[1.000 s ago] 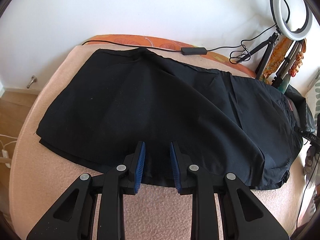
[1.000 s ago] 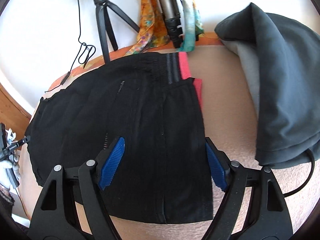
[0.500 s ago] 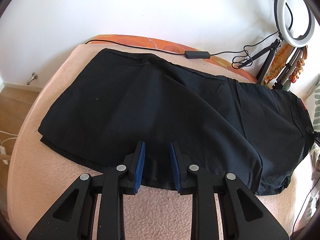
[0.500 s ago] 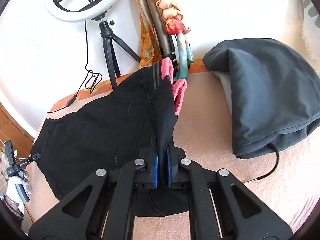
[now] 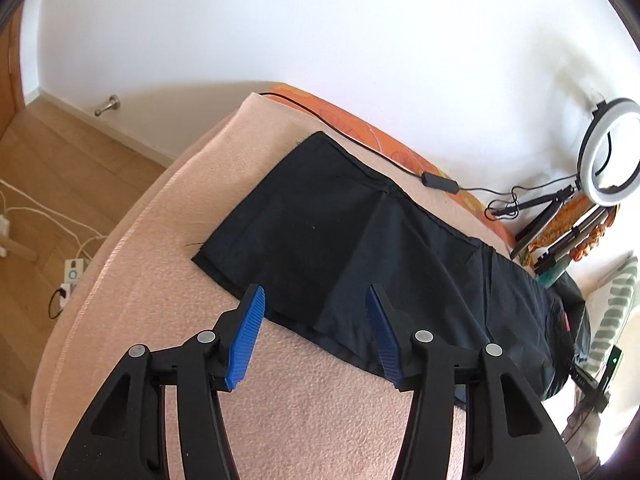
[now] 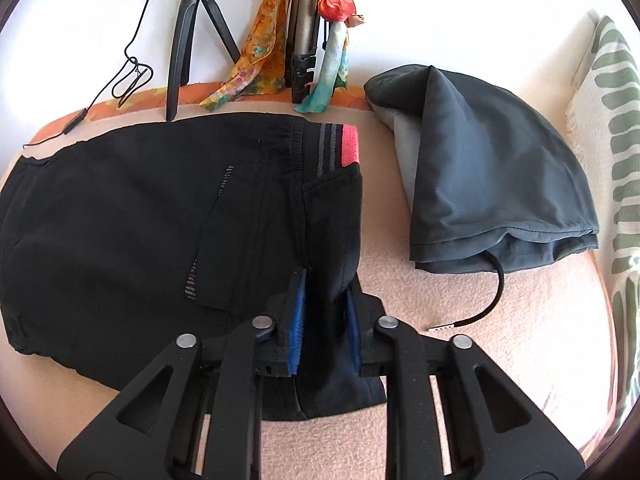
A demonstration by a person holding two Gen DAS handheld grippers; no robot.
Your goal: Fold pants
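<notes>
I see black pants (image 5: pixel 360 248) lying flat on a bed covered with a peach-pink blanket (image 5: pixel 168 280), stretched from the leg hems at my left to the waistband at my right. My left gripper (image 5: pixel 316 332) hangs above the near edge of the legs; its jaws have just been opening and now stand apart with nothing gripped, the blue pads (image 5: pixel 245 336) clear of the cloth, which lies on the blanket below and between them. My right gripper (image 6: pixel 323 320) sits over the waist end of the pants (image 6: pixel 140 220), by the red patch (image 6: pixel 349 145) on the waistband. Its jaws have just been opening after a tight clench, and a raised fold of black fabric stands between the blue pads; I cannot tell whether the pads press on it. To the right of the pants, apart from them, lies a dark grey garment (image 6: pixel 488 168) with a black cord (image 6: pixel 486 300) trailing from under it. At the far edge of the bed stand a tripod (image 6: pixel 188 36) and a ring light (image 5: pixel 610 162), with colourful scarves (image 6: pixel 256 56) beside them
</notes>
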